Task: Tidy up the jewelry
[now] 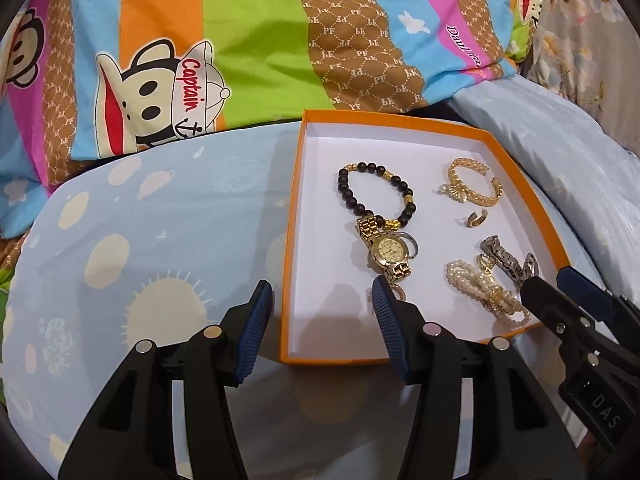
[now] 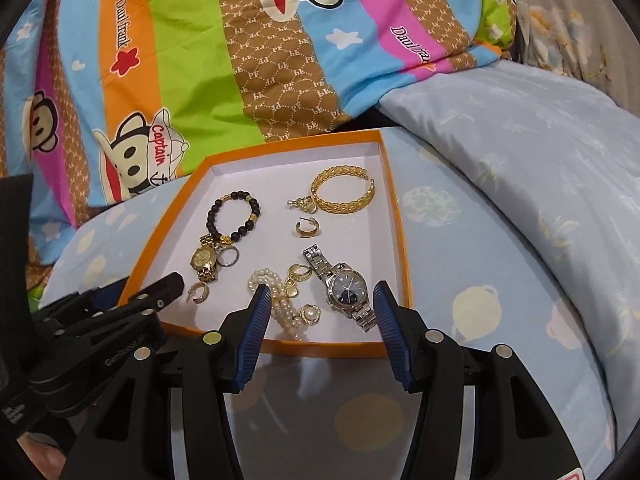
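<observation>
An orange box [image 1: 294,208] [image 2: 401,240] with a white floor lies on the bed. It holds a black bead bracelet [image 1: 348,192] [image 2: 214,210], a gold watch [image 1: 386,250] [image 2: 204,258], a gold bangle [image 1: 486,196] [image 2: 340,206], a pearl bracelet [image 1: 472,280] [image 2: 280,304], a silver watch [image 1: 506,258] [image 2: 346,284] and a gold hoop earring [image 1: 476,218] [image 2: 306,228]. My left gripper [image 1: 322,292] [image 2: 160,292] hovers open over the box's front left corner. Over the front right, above the pearls and the silver watch, my right gripper [image 2: 322,292] [image 1: 550,280] is open and holds nothing.
A striped cartoon-monkey blanket [image 1: 240,40] [image 2: 180,80] is bunched up behind the box. The box rests on a light blue sheet [image 1: 140,220] printed with suns and planets. A pale blue pillow [image 2: 540,160] rises at the right.
</observation>
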The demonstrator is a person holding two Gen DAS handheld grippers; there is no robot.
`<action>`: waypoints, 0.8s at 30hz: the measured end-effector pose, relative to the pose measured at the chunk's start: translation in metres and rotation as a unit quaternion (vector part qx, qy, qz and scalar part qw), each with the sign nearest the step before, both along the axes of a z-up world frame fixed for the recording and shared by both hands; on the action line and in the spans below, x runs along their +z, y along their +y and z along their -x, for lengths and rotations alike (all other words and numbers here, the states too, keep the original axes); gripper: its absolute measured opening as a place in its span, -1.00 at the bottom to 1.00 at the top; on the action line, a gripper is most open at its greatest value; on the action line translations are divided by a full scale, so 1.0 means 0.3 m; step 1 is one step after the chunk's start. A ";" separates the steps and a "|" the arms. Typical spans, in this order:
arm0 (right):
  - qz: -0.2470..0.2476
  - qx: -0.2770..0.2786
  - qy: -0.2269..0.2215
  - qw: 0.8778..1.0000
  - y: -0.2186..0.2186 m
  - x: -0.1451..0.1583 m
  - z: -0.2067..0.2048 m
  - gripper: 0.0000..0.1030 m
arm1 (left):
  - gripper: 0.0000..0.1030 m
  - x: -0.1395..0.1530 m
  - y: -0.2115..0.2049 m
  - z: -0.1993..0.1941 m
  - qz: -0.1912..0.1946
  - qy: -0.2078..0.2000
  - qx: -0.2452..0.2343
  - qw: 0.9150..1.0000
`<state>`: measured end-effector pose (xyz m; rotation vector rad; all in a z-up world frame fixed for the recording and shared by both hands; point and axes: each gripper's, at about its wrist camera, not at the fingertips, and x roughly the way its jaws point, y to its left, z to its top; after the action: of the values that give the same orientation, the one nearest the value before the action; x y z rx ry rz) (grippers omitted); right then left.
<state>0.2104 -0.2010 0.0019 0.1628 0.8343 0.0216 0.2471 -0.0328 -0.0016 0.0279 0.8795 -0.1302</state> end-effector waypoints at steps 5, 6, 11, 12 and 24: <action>0.013 0.011 0.002 1.000 0.034 -0.005 0.048 0.06 | -0.01 0.004 0.013 0.065 -0.016 -0.006 -0.004 1.000; 0.012 0.014 0.002 1.000 0.041 -0.004 0.067 0.06 | -0.01 0.004 0.019 0.081 -0.016 -0.006 -0.005 1.000; 0.010 0.022 0.000 1.000 0.072 -0.001 0.163 0.06 | -0.01 0.005 0.063 0.178 -0.004 0.002 -0.002 1.000; 0.013 0.023 -0.001 1.000 0.082 -0.001 0.183 0.06 | -0.01 0.005 0.067 0.196 -0.006 0.002 -0.001 1.000; 0.003 0.003 -0.048 0.999 0.130 0.046 0.337 0.08 | -0.04 0.047 0.092 0.353 -0.010 -0.031 0.005 0.999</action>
<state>0.1094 -0.1619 0.0157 0.1526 0.7384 0.0324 0.1413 -0.0051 0.0125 0.0450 0.8181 -0.1106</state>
